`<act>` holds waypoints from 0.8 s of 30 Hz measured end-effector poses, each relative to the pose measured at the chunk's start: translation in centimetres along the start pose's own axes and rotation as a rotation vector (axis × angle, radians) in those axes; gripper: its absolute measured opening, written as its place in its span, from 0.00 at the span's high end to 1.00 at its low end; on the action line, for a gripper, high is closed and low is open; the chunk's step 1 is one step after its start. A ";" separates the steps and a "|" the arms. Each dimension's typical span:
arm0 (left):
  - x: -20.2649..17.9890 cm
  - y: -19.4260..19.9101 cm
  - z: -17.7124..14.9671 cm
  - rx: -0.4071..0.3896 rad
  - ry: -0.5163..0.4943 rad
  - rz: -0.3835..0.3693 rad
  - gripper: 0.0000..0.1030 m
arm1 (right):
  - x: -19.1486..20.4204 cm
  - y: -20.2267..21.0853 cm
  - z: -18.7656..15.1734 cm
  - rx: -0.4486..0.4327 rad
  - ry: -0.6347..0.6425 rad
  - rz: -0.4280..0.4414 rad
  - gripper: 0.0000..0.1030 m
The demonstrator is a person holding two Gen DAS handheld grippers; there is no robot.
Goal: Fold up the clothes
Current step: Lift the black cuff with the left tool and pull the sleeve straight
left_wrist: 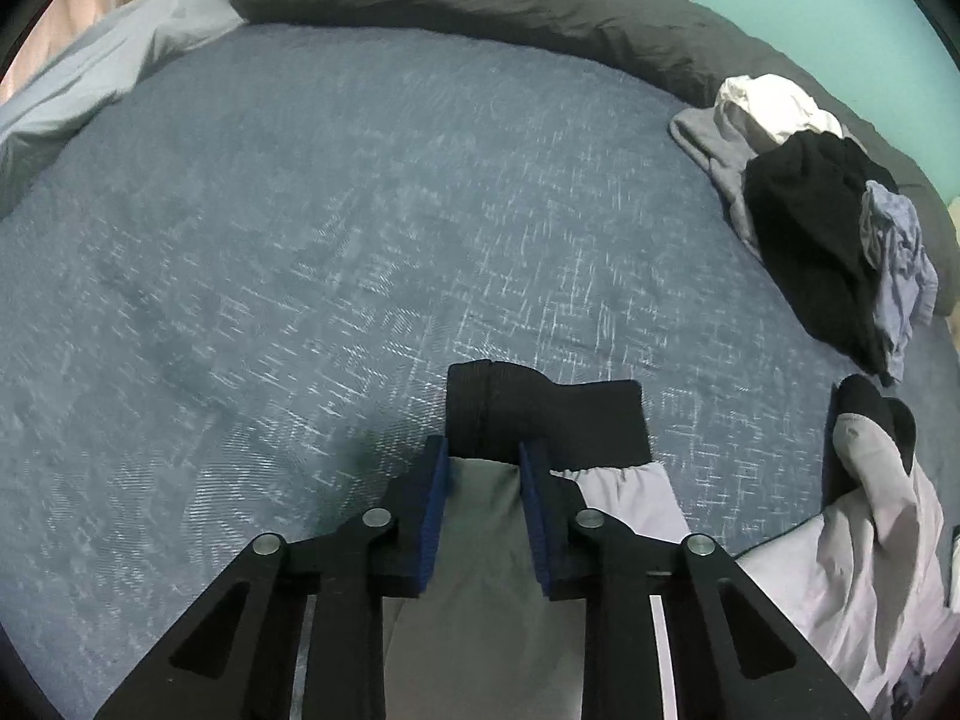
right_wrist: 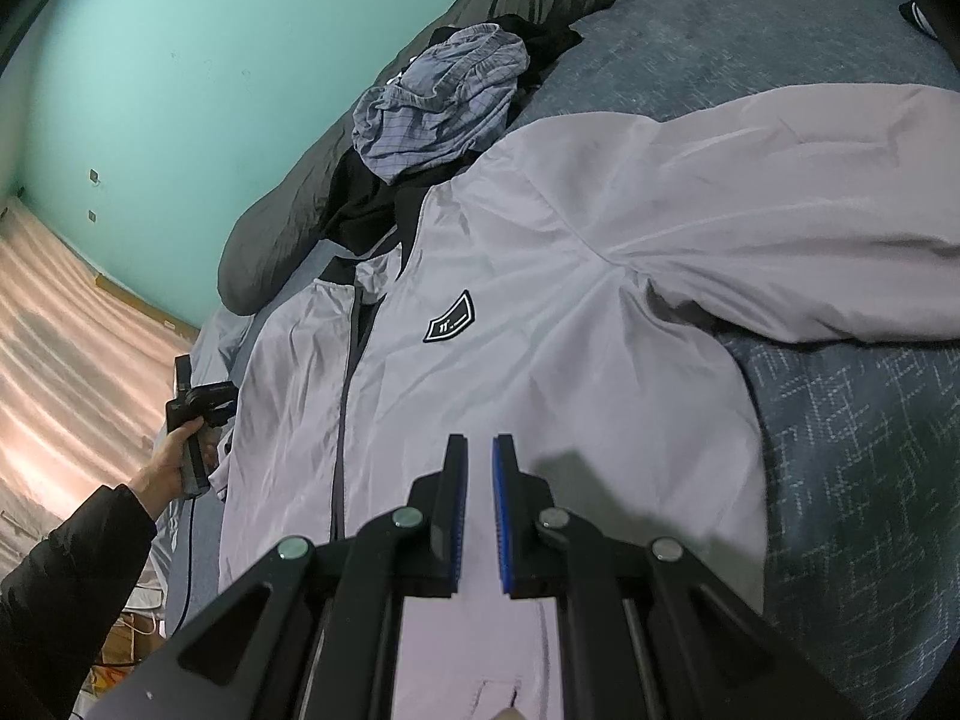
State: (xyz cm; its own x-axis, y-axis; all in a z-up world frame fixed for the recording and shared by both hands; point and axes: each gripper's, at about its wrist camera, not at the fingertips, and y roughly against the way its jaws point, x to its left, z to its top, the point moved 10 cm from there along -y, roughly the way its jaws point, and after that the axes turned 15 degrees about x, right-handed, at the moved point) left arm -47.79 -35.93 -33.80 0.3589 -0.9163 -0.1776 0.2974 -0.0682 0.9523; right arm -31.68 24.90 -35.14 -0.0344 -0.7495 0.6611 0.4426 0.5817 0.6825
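Pinching the jacket [right_wrist: 540, 276] sleeve [left_wrist: 480, 504] just behind its black cuff [left_wrist: 540, 414], left gripper [left_wrist: 483, 462] readies a fold; right gripper [right_wrist: 480, 462] hovers nearly closed, empty.

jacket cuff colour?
Black ribbed cuff on a light grey jacket; clearest in the left wrist view.

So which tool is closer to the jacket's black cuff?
Left. The left tool sits right at the black cuff, with the sleeve between its pads. The right tool hovers over the jacket's front, with nothing between its pads.
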 end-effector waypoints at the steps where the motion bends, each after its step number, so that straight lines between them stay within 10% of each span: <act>1: 0.1 0.6 0.0 -0.012 0.005 0.000 0.76 | 0.0 0.0 0.0 -0.001 0.000 0.000 0.92; 24: 14.6 21.0 -13.5 -0.236 0.300 0.063 0.76 | 3.5 1.9 -0.9 -0.040 0.039 0.065 0.92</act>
State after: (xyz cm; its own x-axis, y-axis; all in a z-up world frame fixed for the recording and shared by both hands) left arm -24.35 -45.39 -19.78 0.6156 -0.7573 -0.2182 0.4494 0.1099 0.8865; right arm -30.20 23.06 -31.78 0.0303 -0.7226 0.6906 0.4784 0.6171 0.6247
